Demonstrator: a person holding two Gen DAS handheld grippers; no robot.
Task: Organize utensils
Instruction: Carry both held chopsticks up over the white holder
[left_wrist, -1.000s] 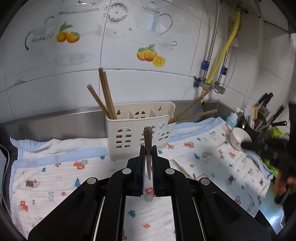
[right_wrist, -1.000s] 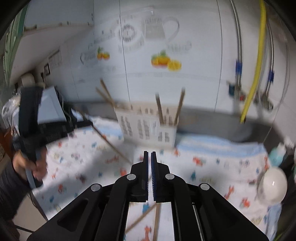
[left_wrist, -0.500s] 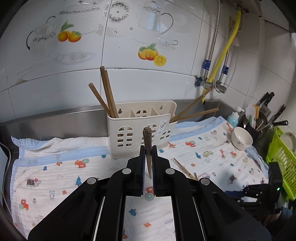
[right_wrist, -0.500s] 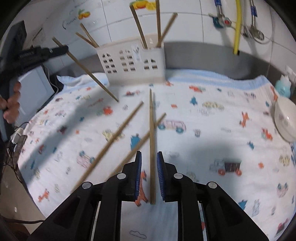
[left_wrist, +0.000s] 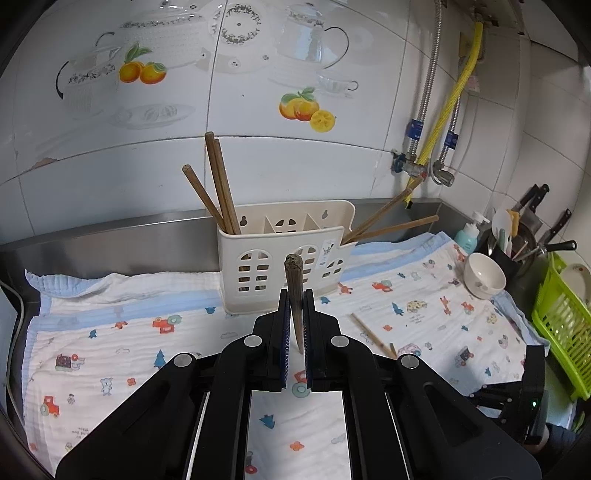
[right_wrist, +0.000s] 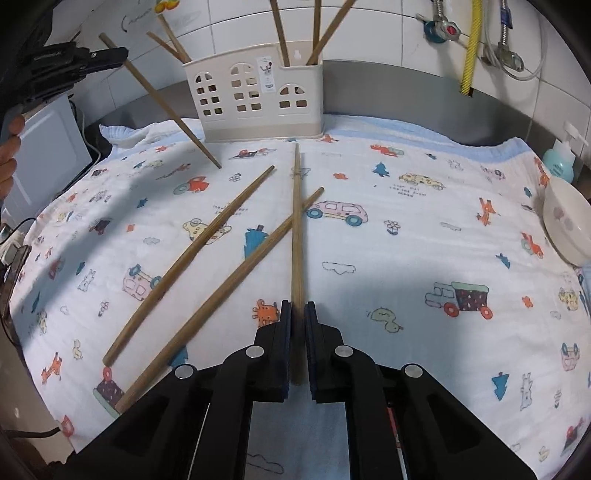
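Observation:
A cream utensil holder (left_wrist: 284, 254) (right_wrist: 255, 96) stands at the back of the printed cloth (left_wrist: 147, 343) with several wooden chopsticks in its end compartments. My left gripper (left_wrist: 294, 306) is shut on a wooden chopstick (left_wrist: 294, 291), held above the cloth in front of the holder; it shows at the left of the right wrist view (right_wrist: 162, 99). My right gripper (right_wrist: 297, 314) sits low on the cloth, its jaws narrowly open around the near end of a lying chopstick (right_wrist: 296, 229). Two more chopsticks (right_wrist: 192, 262) (right_wrist: 229, 284) lie to its left.
A white bowl (left_wrist: 483, 275) (right_wrist: 567, 221) sits at the cloth's right edge. A blue soap bottle (right_wrist: 560, 158), a knife and utensil pot (left_wrist: 517, 240) and a green rack (left_wrist: 565, 325) stand further right. Pipes (left_wrist: 439, 122) run down the tiled wall.
My right gripper swung down from facing the wall to the cloth, opened slightly and moved forward around the lying chopstick. My left gripper has held still with its chopstick.

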